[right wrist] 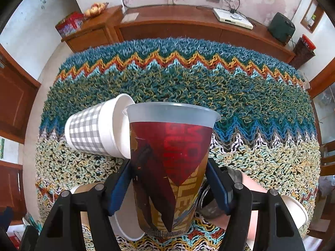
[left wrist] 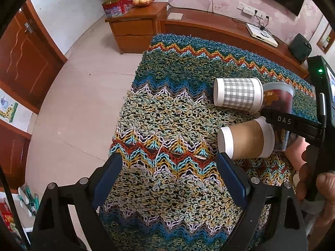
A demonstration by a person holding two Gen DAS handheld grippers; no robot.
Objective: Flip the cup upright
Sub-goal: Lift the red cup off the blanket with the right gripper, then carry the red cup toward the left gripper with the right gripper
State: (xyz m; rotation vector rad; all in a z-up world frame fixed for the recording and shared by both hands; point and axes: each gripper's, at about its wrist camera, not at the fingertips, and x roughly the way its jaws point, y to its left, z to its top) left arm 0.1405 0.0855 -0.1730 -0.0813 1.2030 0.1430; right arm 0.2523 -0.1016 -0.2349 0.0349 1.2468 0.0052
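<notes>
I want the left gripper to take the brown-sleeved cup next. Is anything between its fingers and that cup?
Nothing visible blocks it. The left gripper is open over bare knitted cloth, and the brown-sleeved cup lies on its side just beyond the right fingertip. The right gripper holding the printed cup crosses behind it.

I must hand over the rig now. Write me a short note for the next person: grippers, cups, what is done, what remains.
Right gripper: shut on the printed plastic cup, mouth facing up and away from the camera; whether it rests on the knitted cloth is unclear.
Left gripper: open, holding nothing, above the cloth just short of the brown paper cup.
Checked paper cup and brown paper cup both lie on their sides.
A pink cup shows at the right, partly hidden; its pose is unclear.
Done: plastic cup grasped and nearly upright.
Left: set it down, release, then flip the lying cups.
</notes>
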